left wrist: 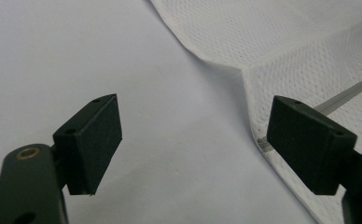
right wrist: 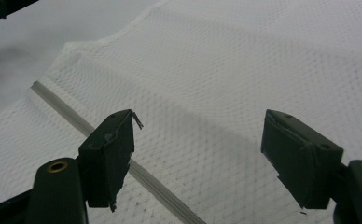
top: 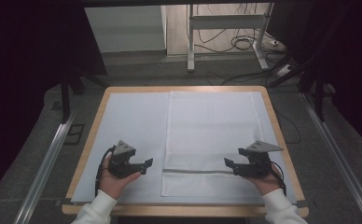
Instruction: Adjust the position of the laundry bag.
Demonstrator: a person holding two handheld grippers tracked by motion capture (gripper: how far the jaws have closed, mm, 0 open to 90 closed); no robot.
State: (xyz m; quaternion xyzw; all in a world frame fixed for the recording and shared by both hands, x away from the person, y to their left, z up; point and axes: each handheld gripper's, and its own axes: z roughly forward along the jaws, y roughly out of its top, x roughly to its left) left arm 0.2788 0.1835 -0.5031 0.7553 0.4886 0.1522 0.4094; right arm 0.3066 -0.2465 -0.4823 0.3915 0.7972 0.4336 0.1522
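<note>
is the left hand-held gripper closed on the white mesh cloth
No, the left hand-held gripper is open over the bare sheet, beside the white mesh cloth.

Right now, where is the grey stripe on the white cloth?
In the high view, the grey stripe crosses the white cloth near the table's near edge, between the left tongs and right tongs.

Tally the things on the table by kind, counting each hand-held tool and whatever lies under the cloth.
White mesh cloth with a grey stripe: 1
Pale sheet covering the table top: 1
Black hand-held tools, both open and holding nothing: 2, the left tool and the right tool
Total: 4
</note>
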